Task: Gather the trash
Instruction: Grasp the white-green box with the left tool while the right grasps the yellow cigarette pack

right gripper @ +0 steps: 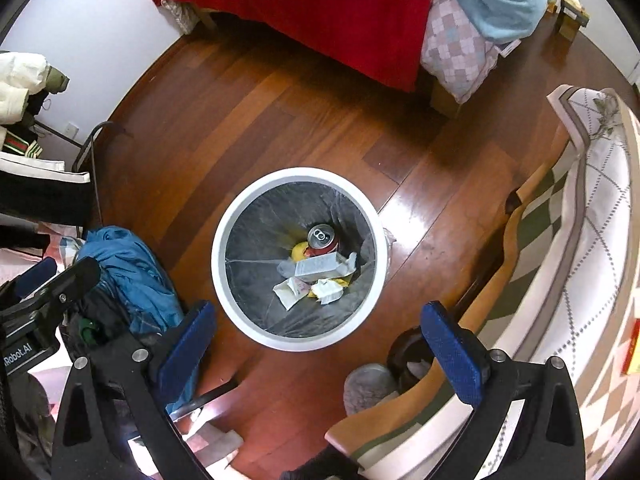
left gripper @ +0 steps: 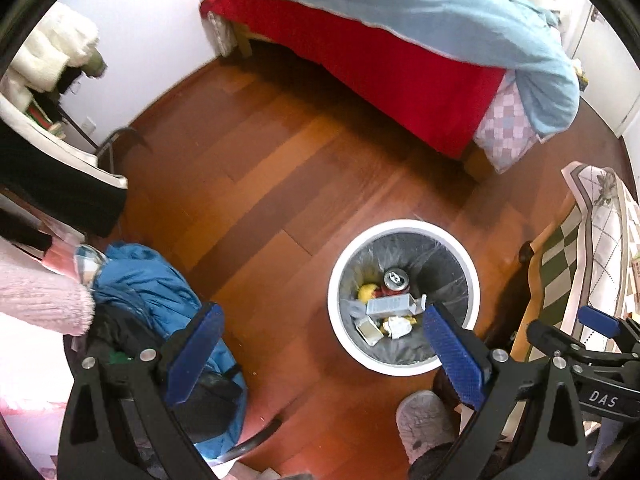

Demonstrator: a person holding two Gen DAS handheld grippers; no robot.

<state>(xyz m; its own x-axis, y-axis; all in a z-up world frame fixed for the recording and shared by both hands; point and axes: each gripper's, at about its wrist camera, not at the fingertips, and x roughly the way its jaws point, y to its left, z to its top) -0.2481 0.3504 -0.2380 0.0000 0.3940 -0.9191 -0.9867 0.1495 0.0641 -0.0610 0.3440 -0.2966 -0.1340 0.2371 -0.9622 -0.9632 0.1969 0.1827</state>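
I am holding the right gripper [right gripper: 320,354] wide open and empty at the bottom of its frame, and the left gripper [left gripper: 324,354] is gaping empty too. Just beyond them the white bin [right gripper: 224,256] is sitting upright on the wood floor [right gripper: 248,120], mid-frame. Inside, a white carton [right gripper: 316,268] is lying flat, long axis running left-right, beside an upright can [right gripper: 322,237] and crumpled paper [right gripper: 328,291]. Further off, the red-skirted bed [right gripper: 320,12] is filling the top.

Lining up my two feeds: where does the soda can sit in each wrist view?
Left wrist: soda can lies inside the white bin, right of centre, upper part of the trash pile.
Right wrist: soda can near frame centre, same bin.
Shared landmark: the red bed skirt.
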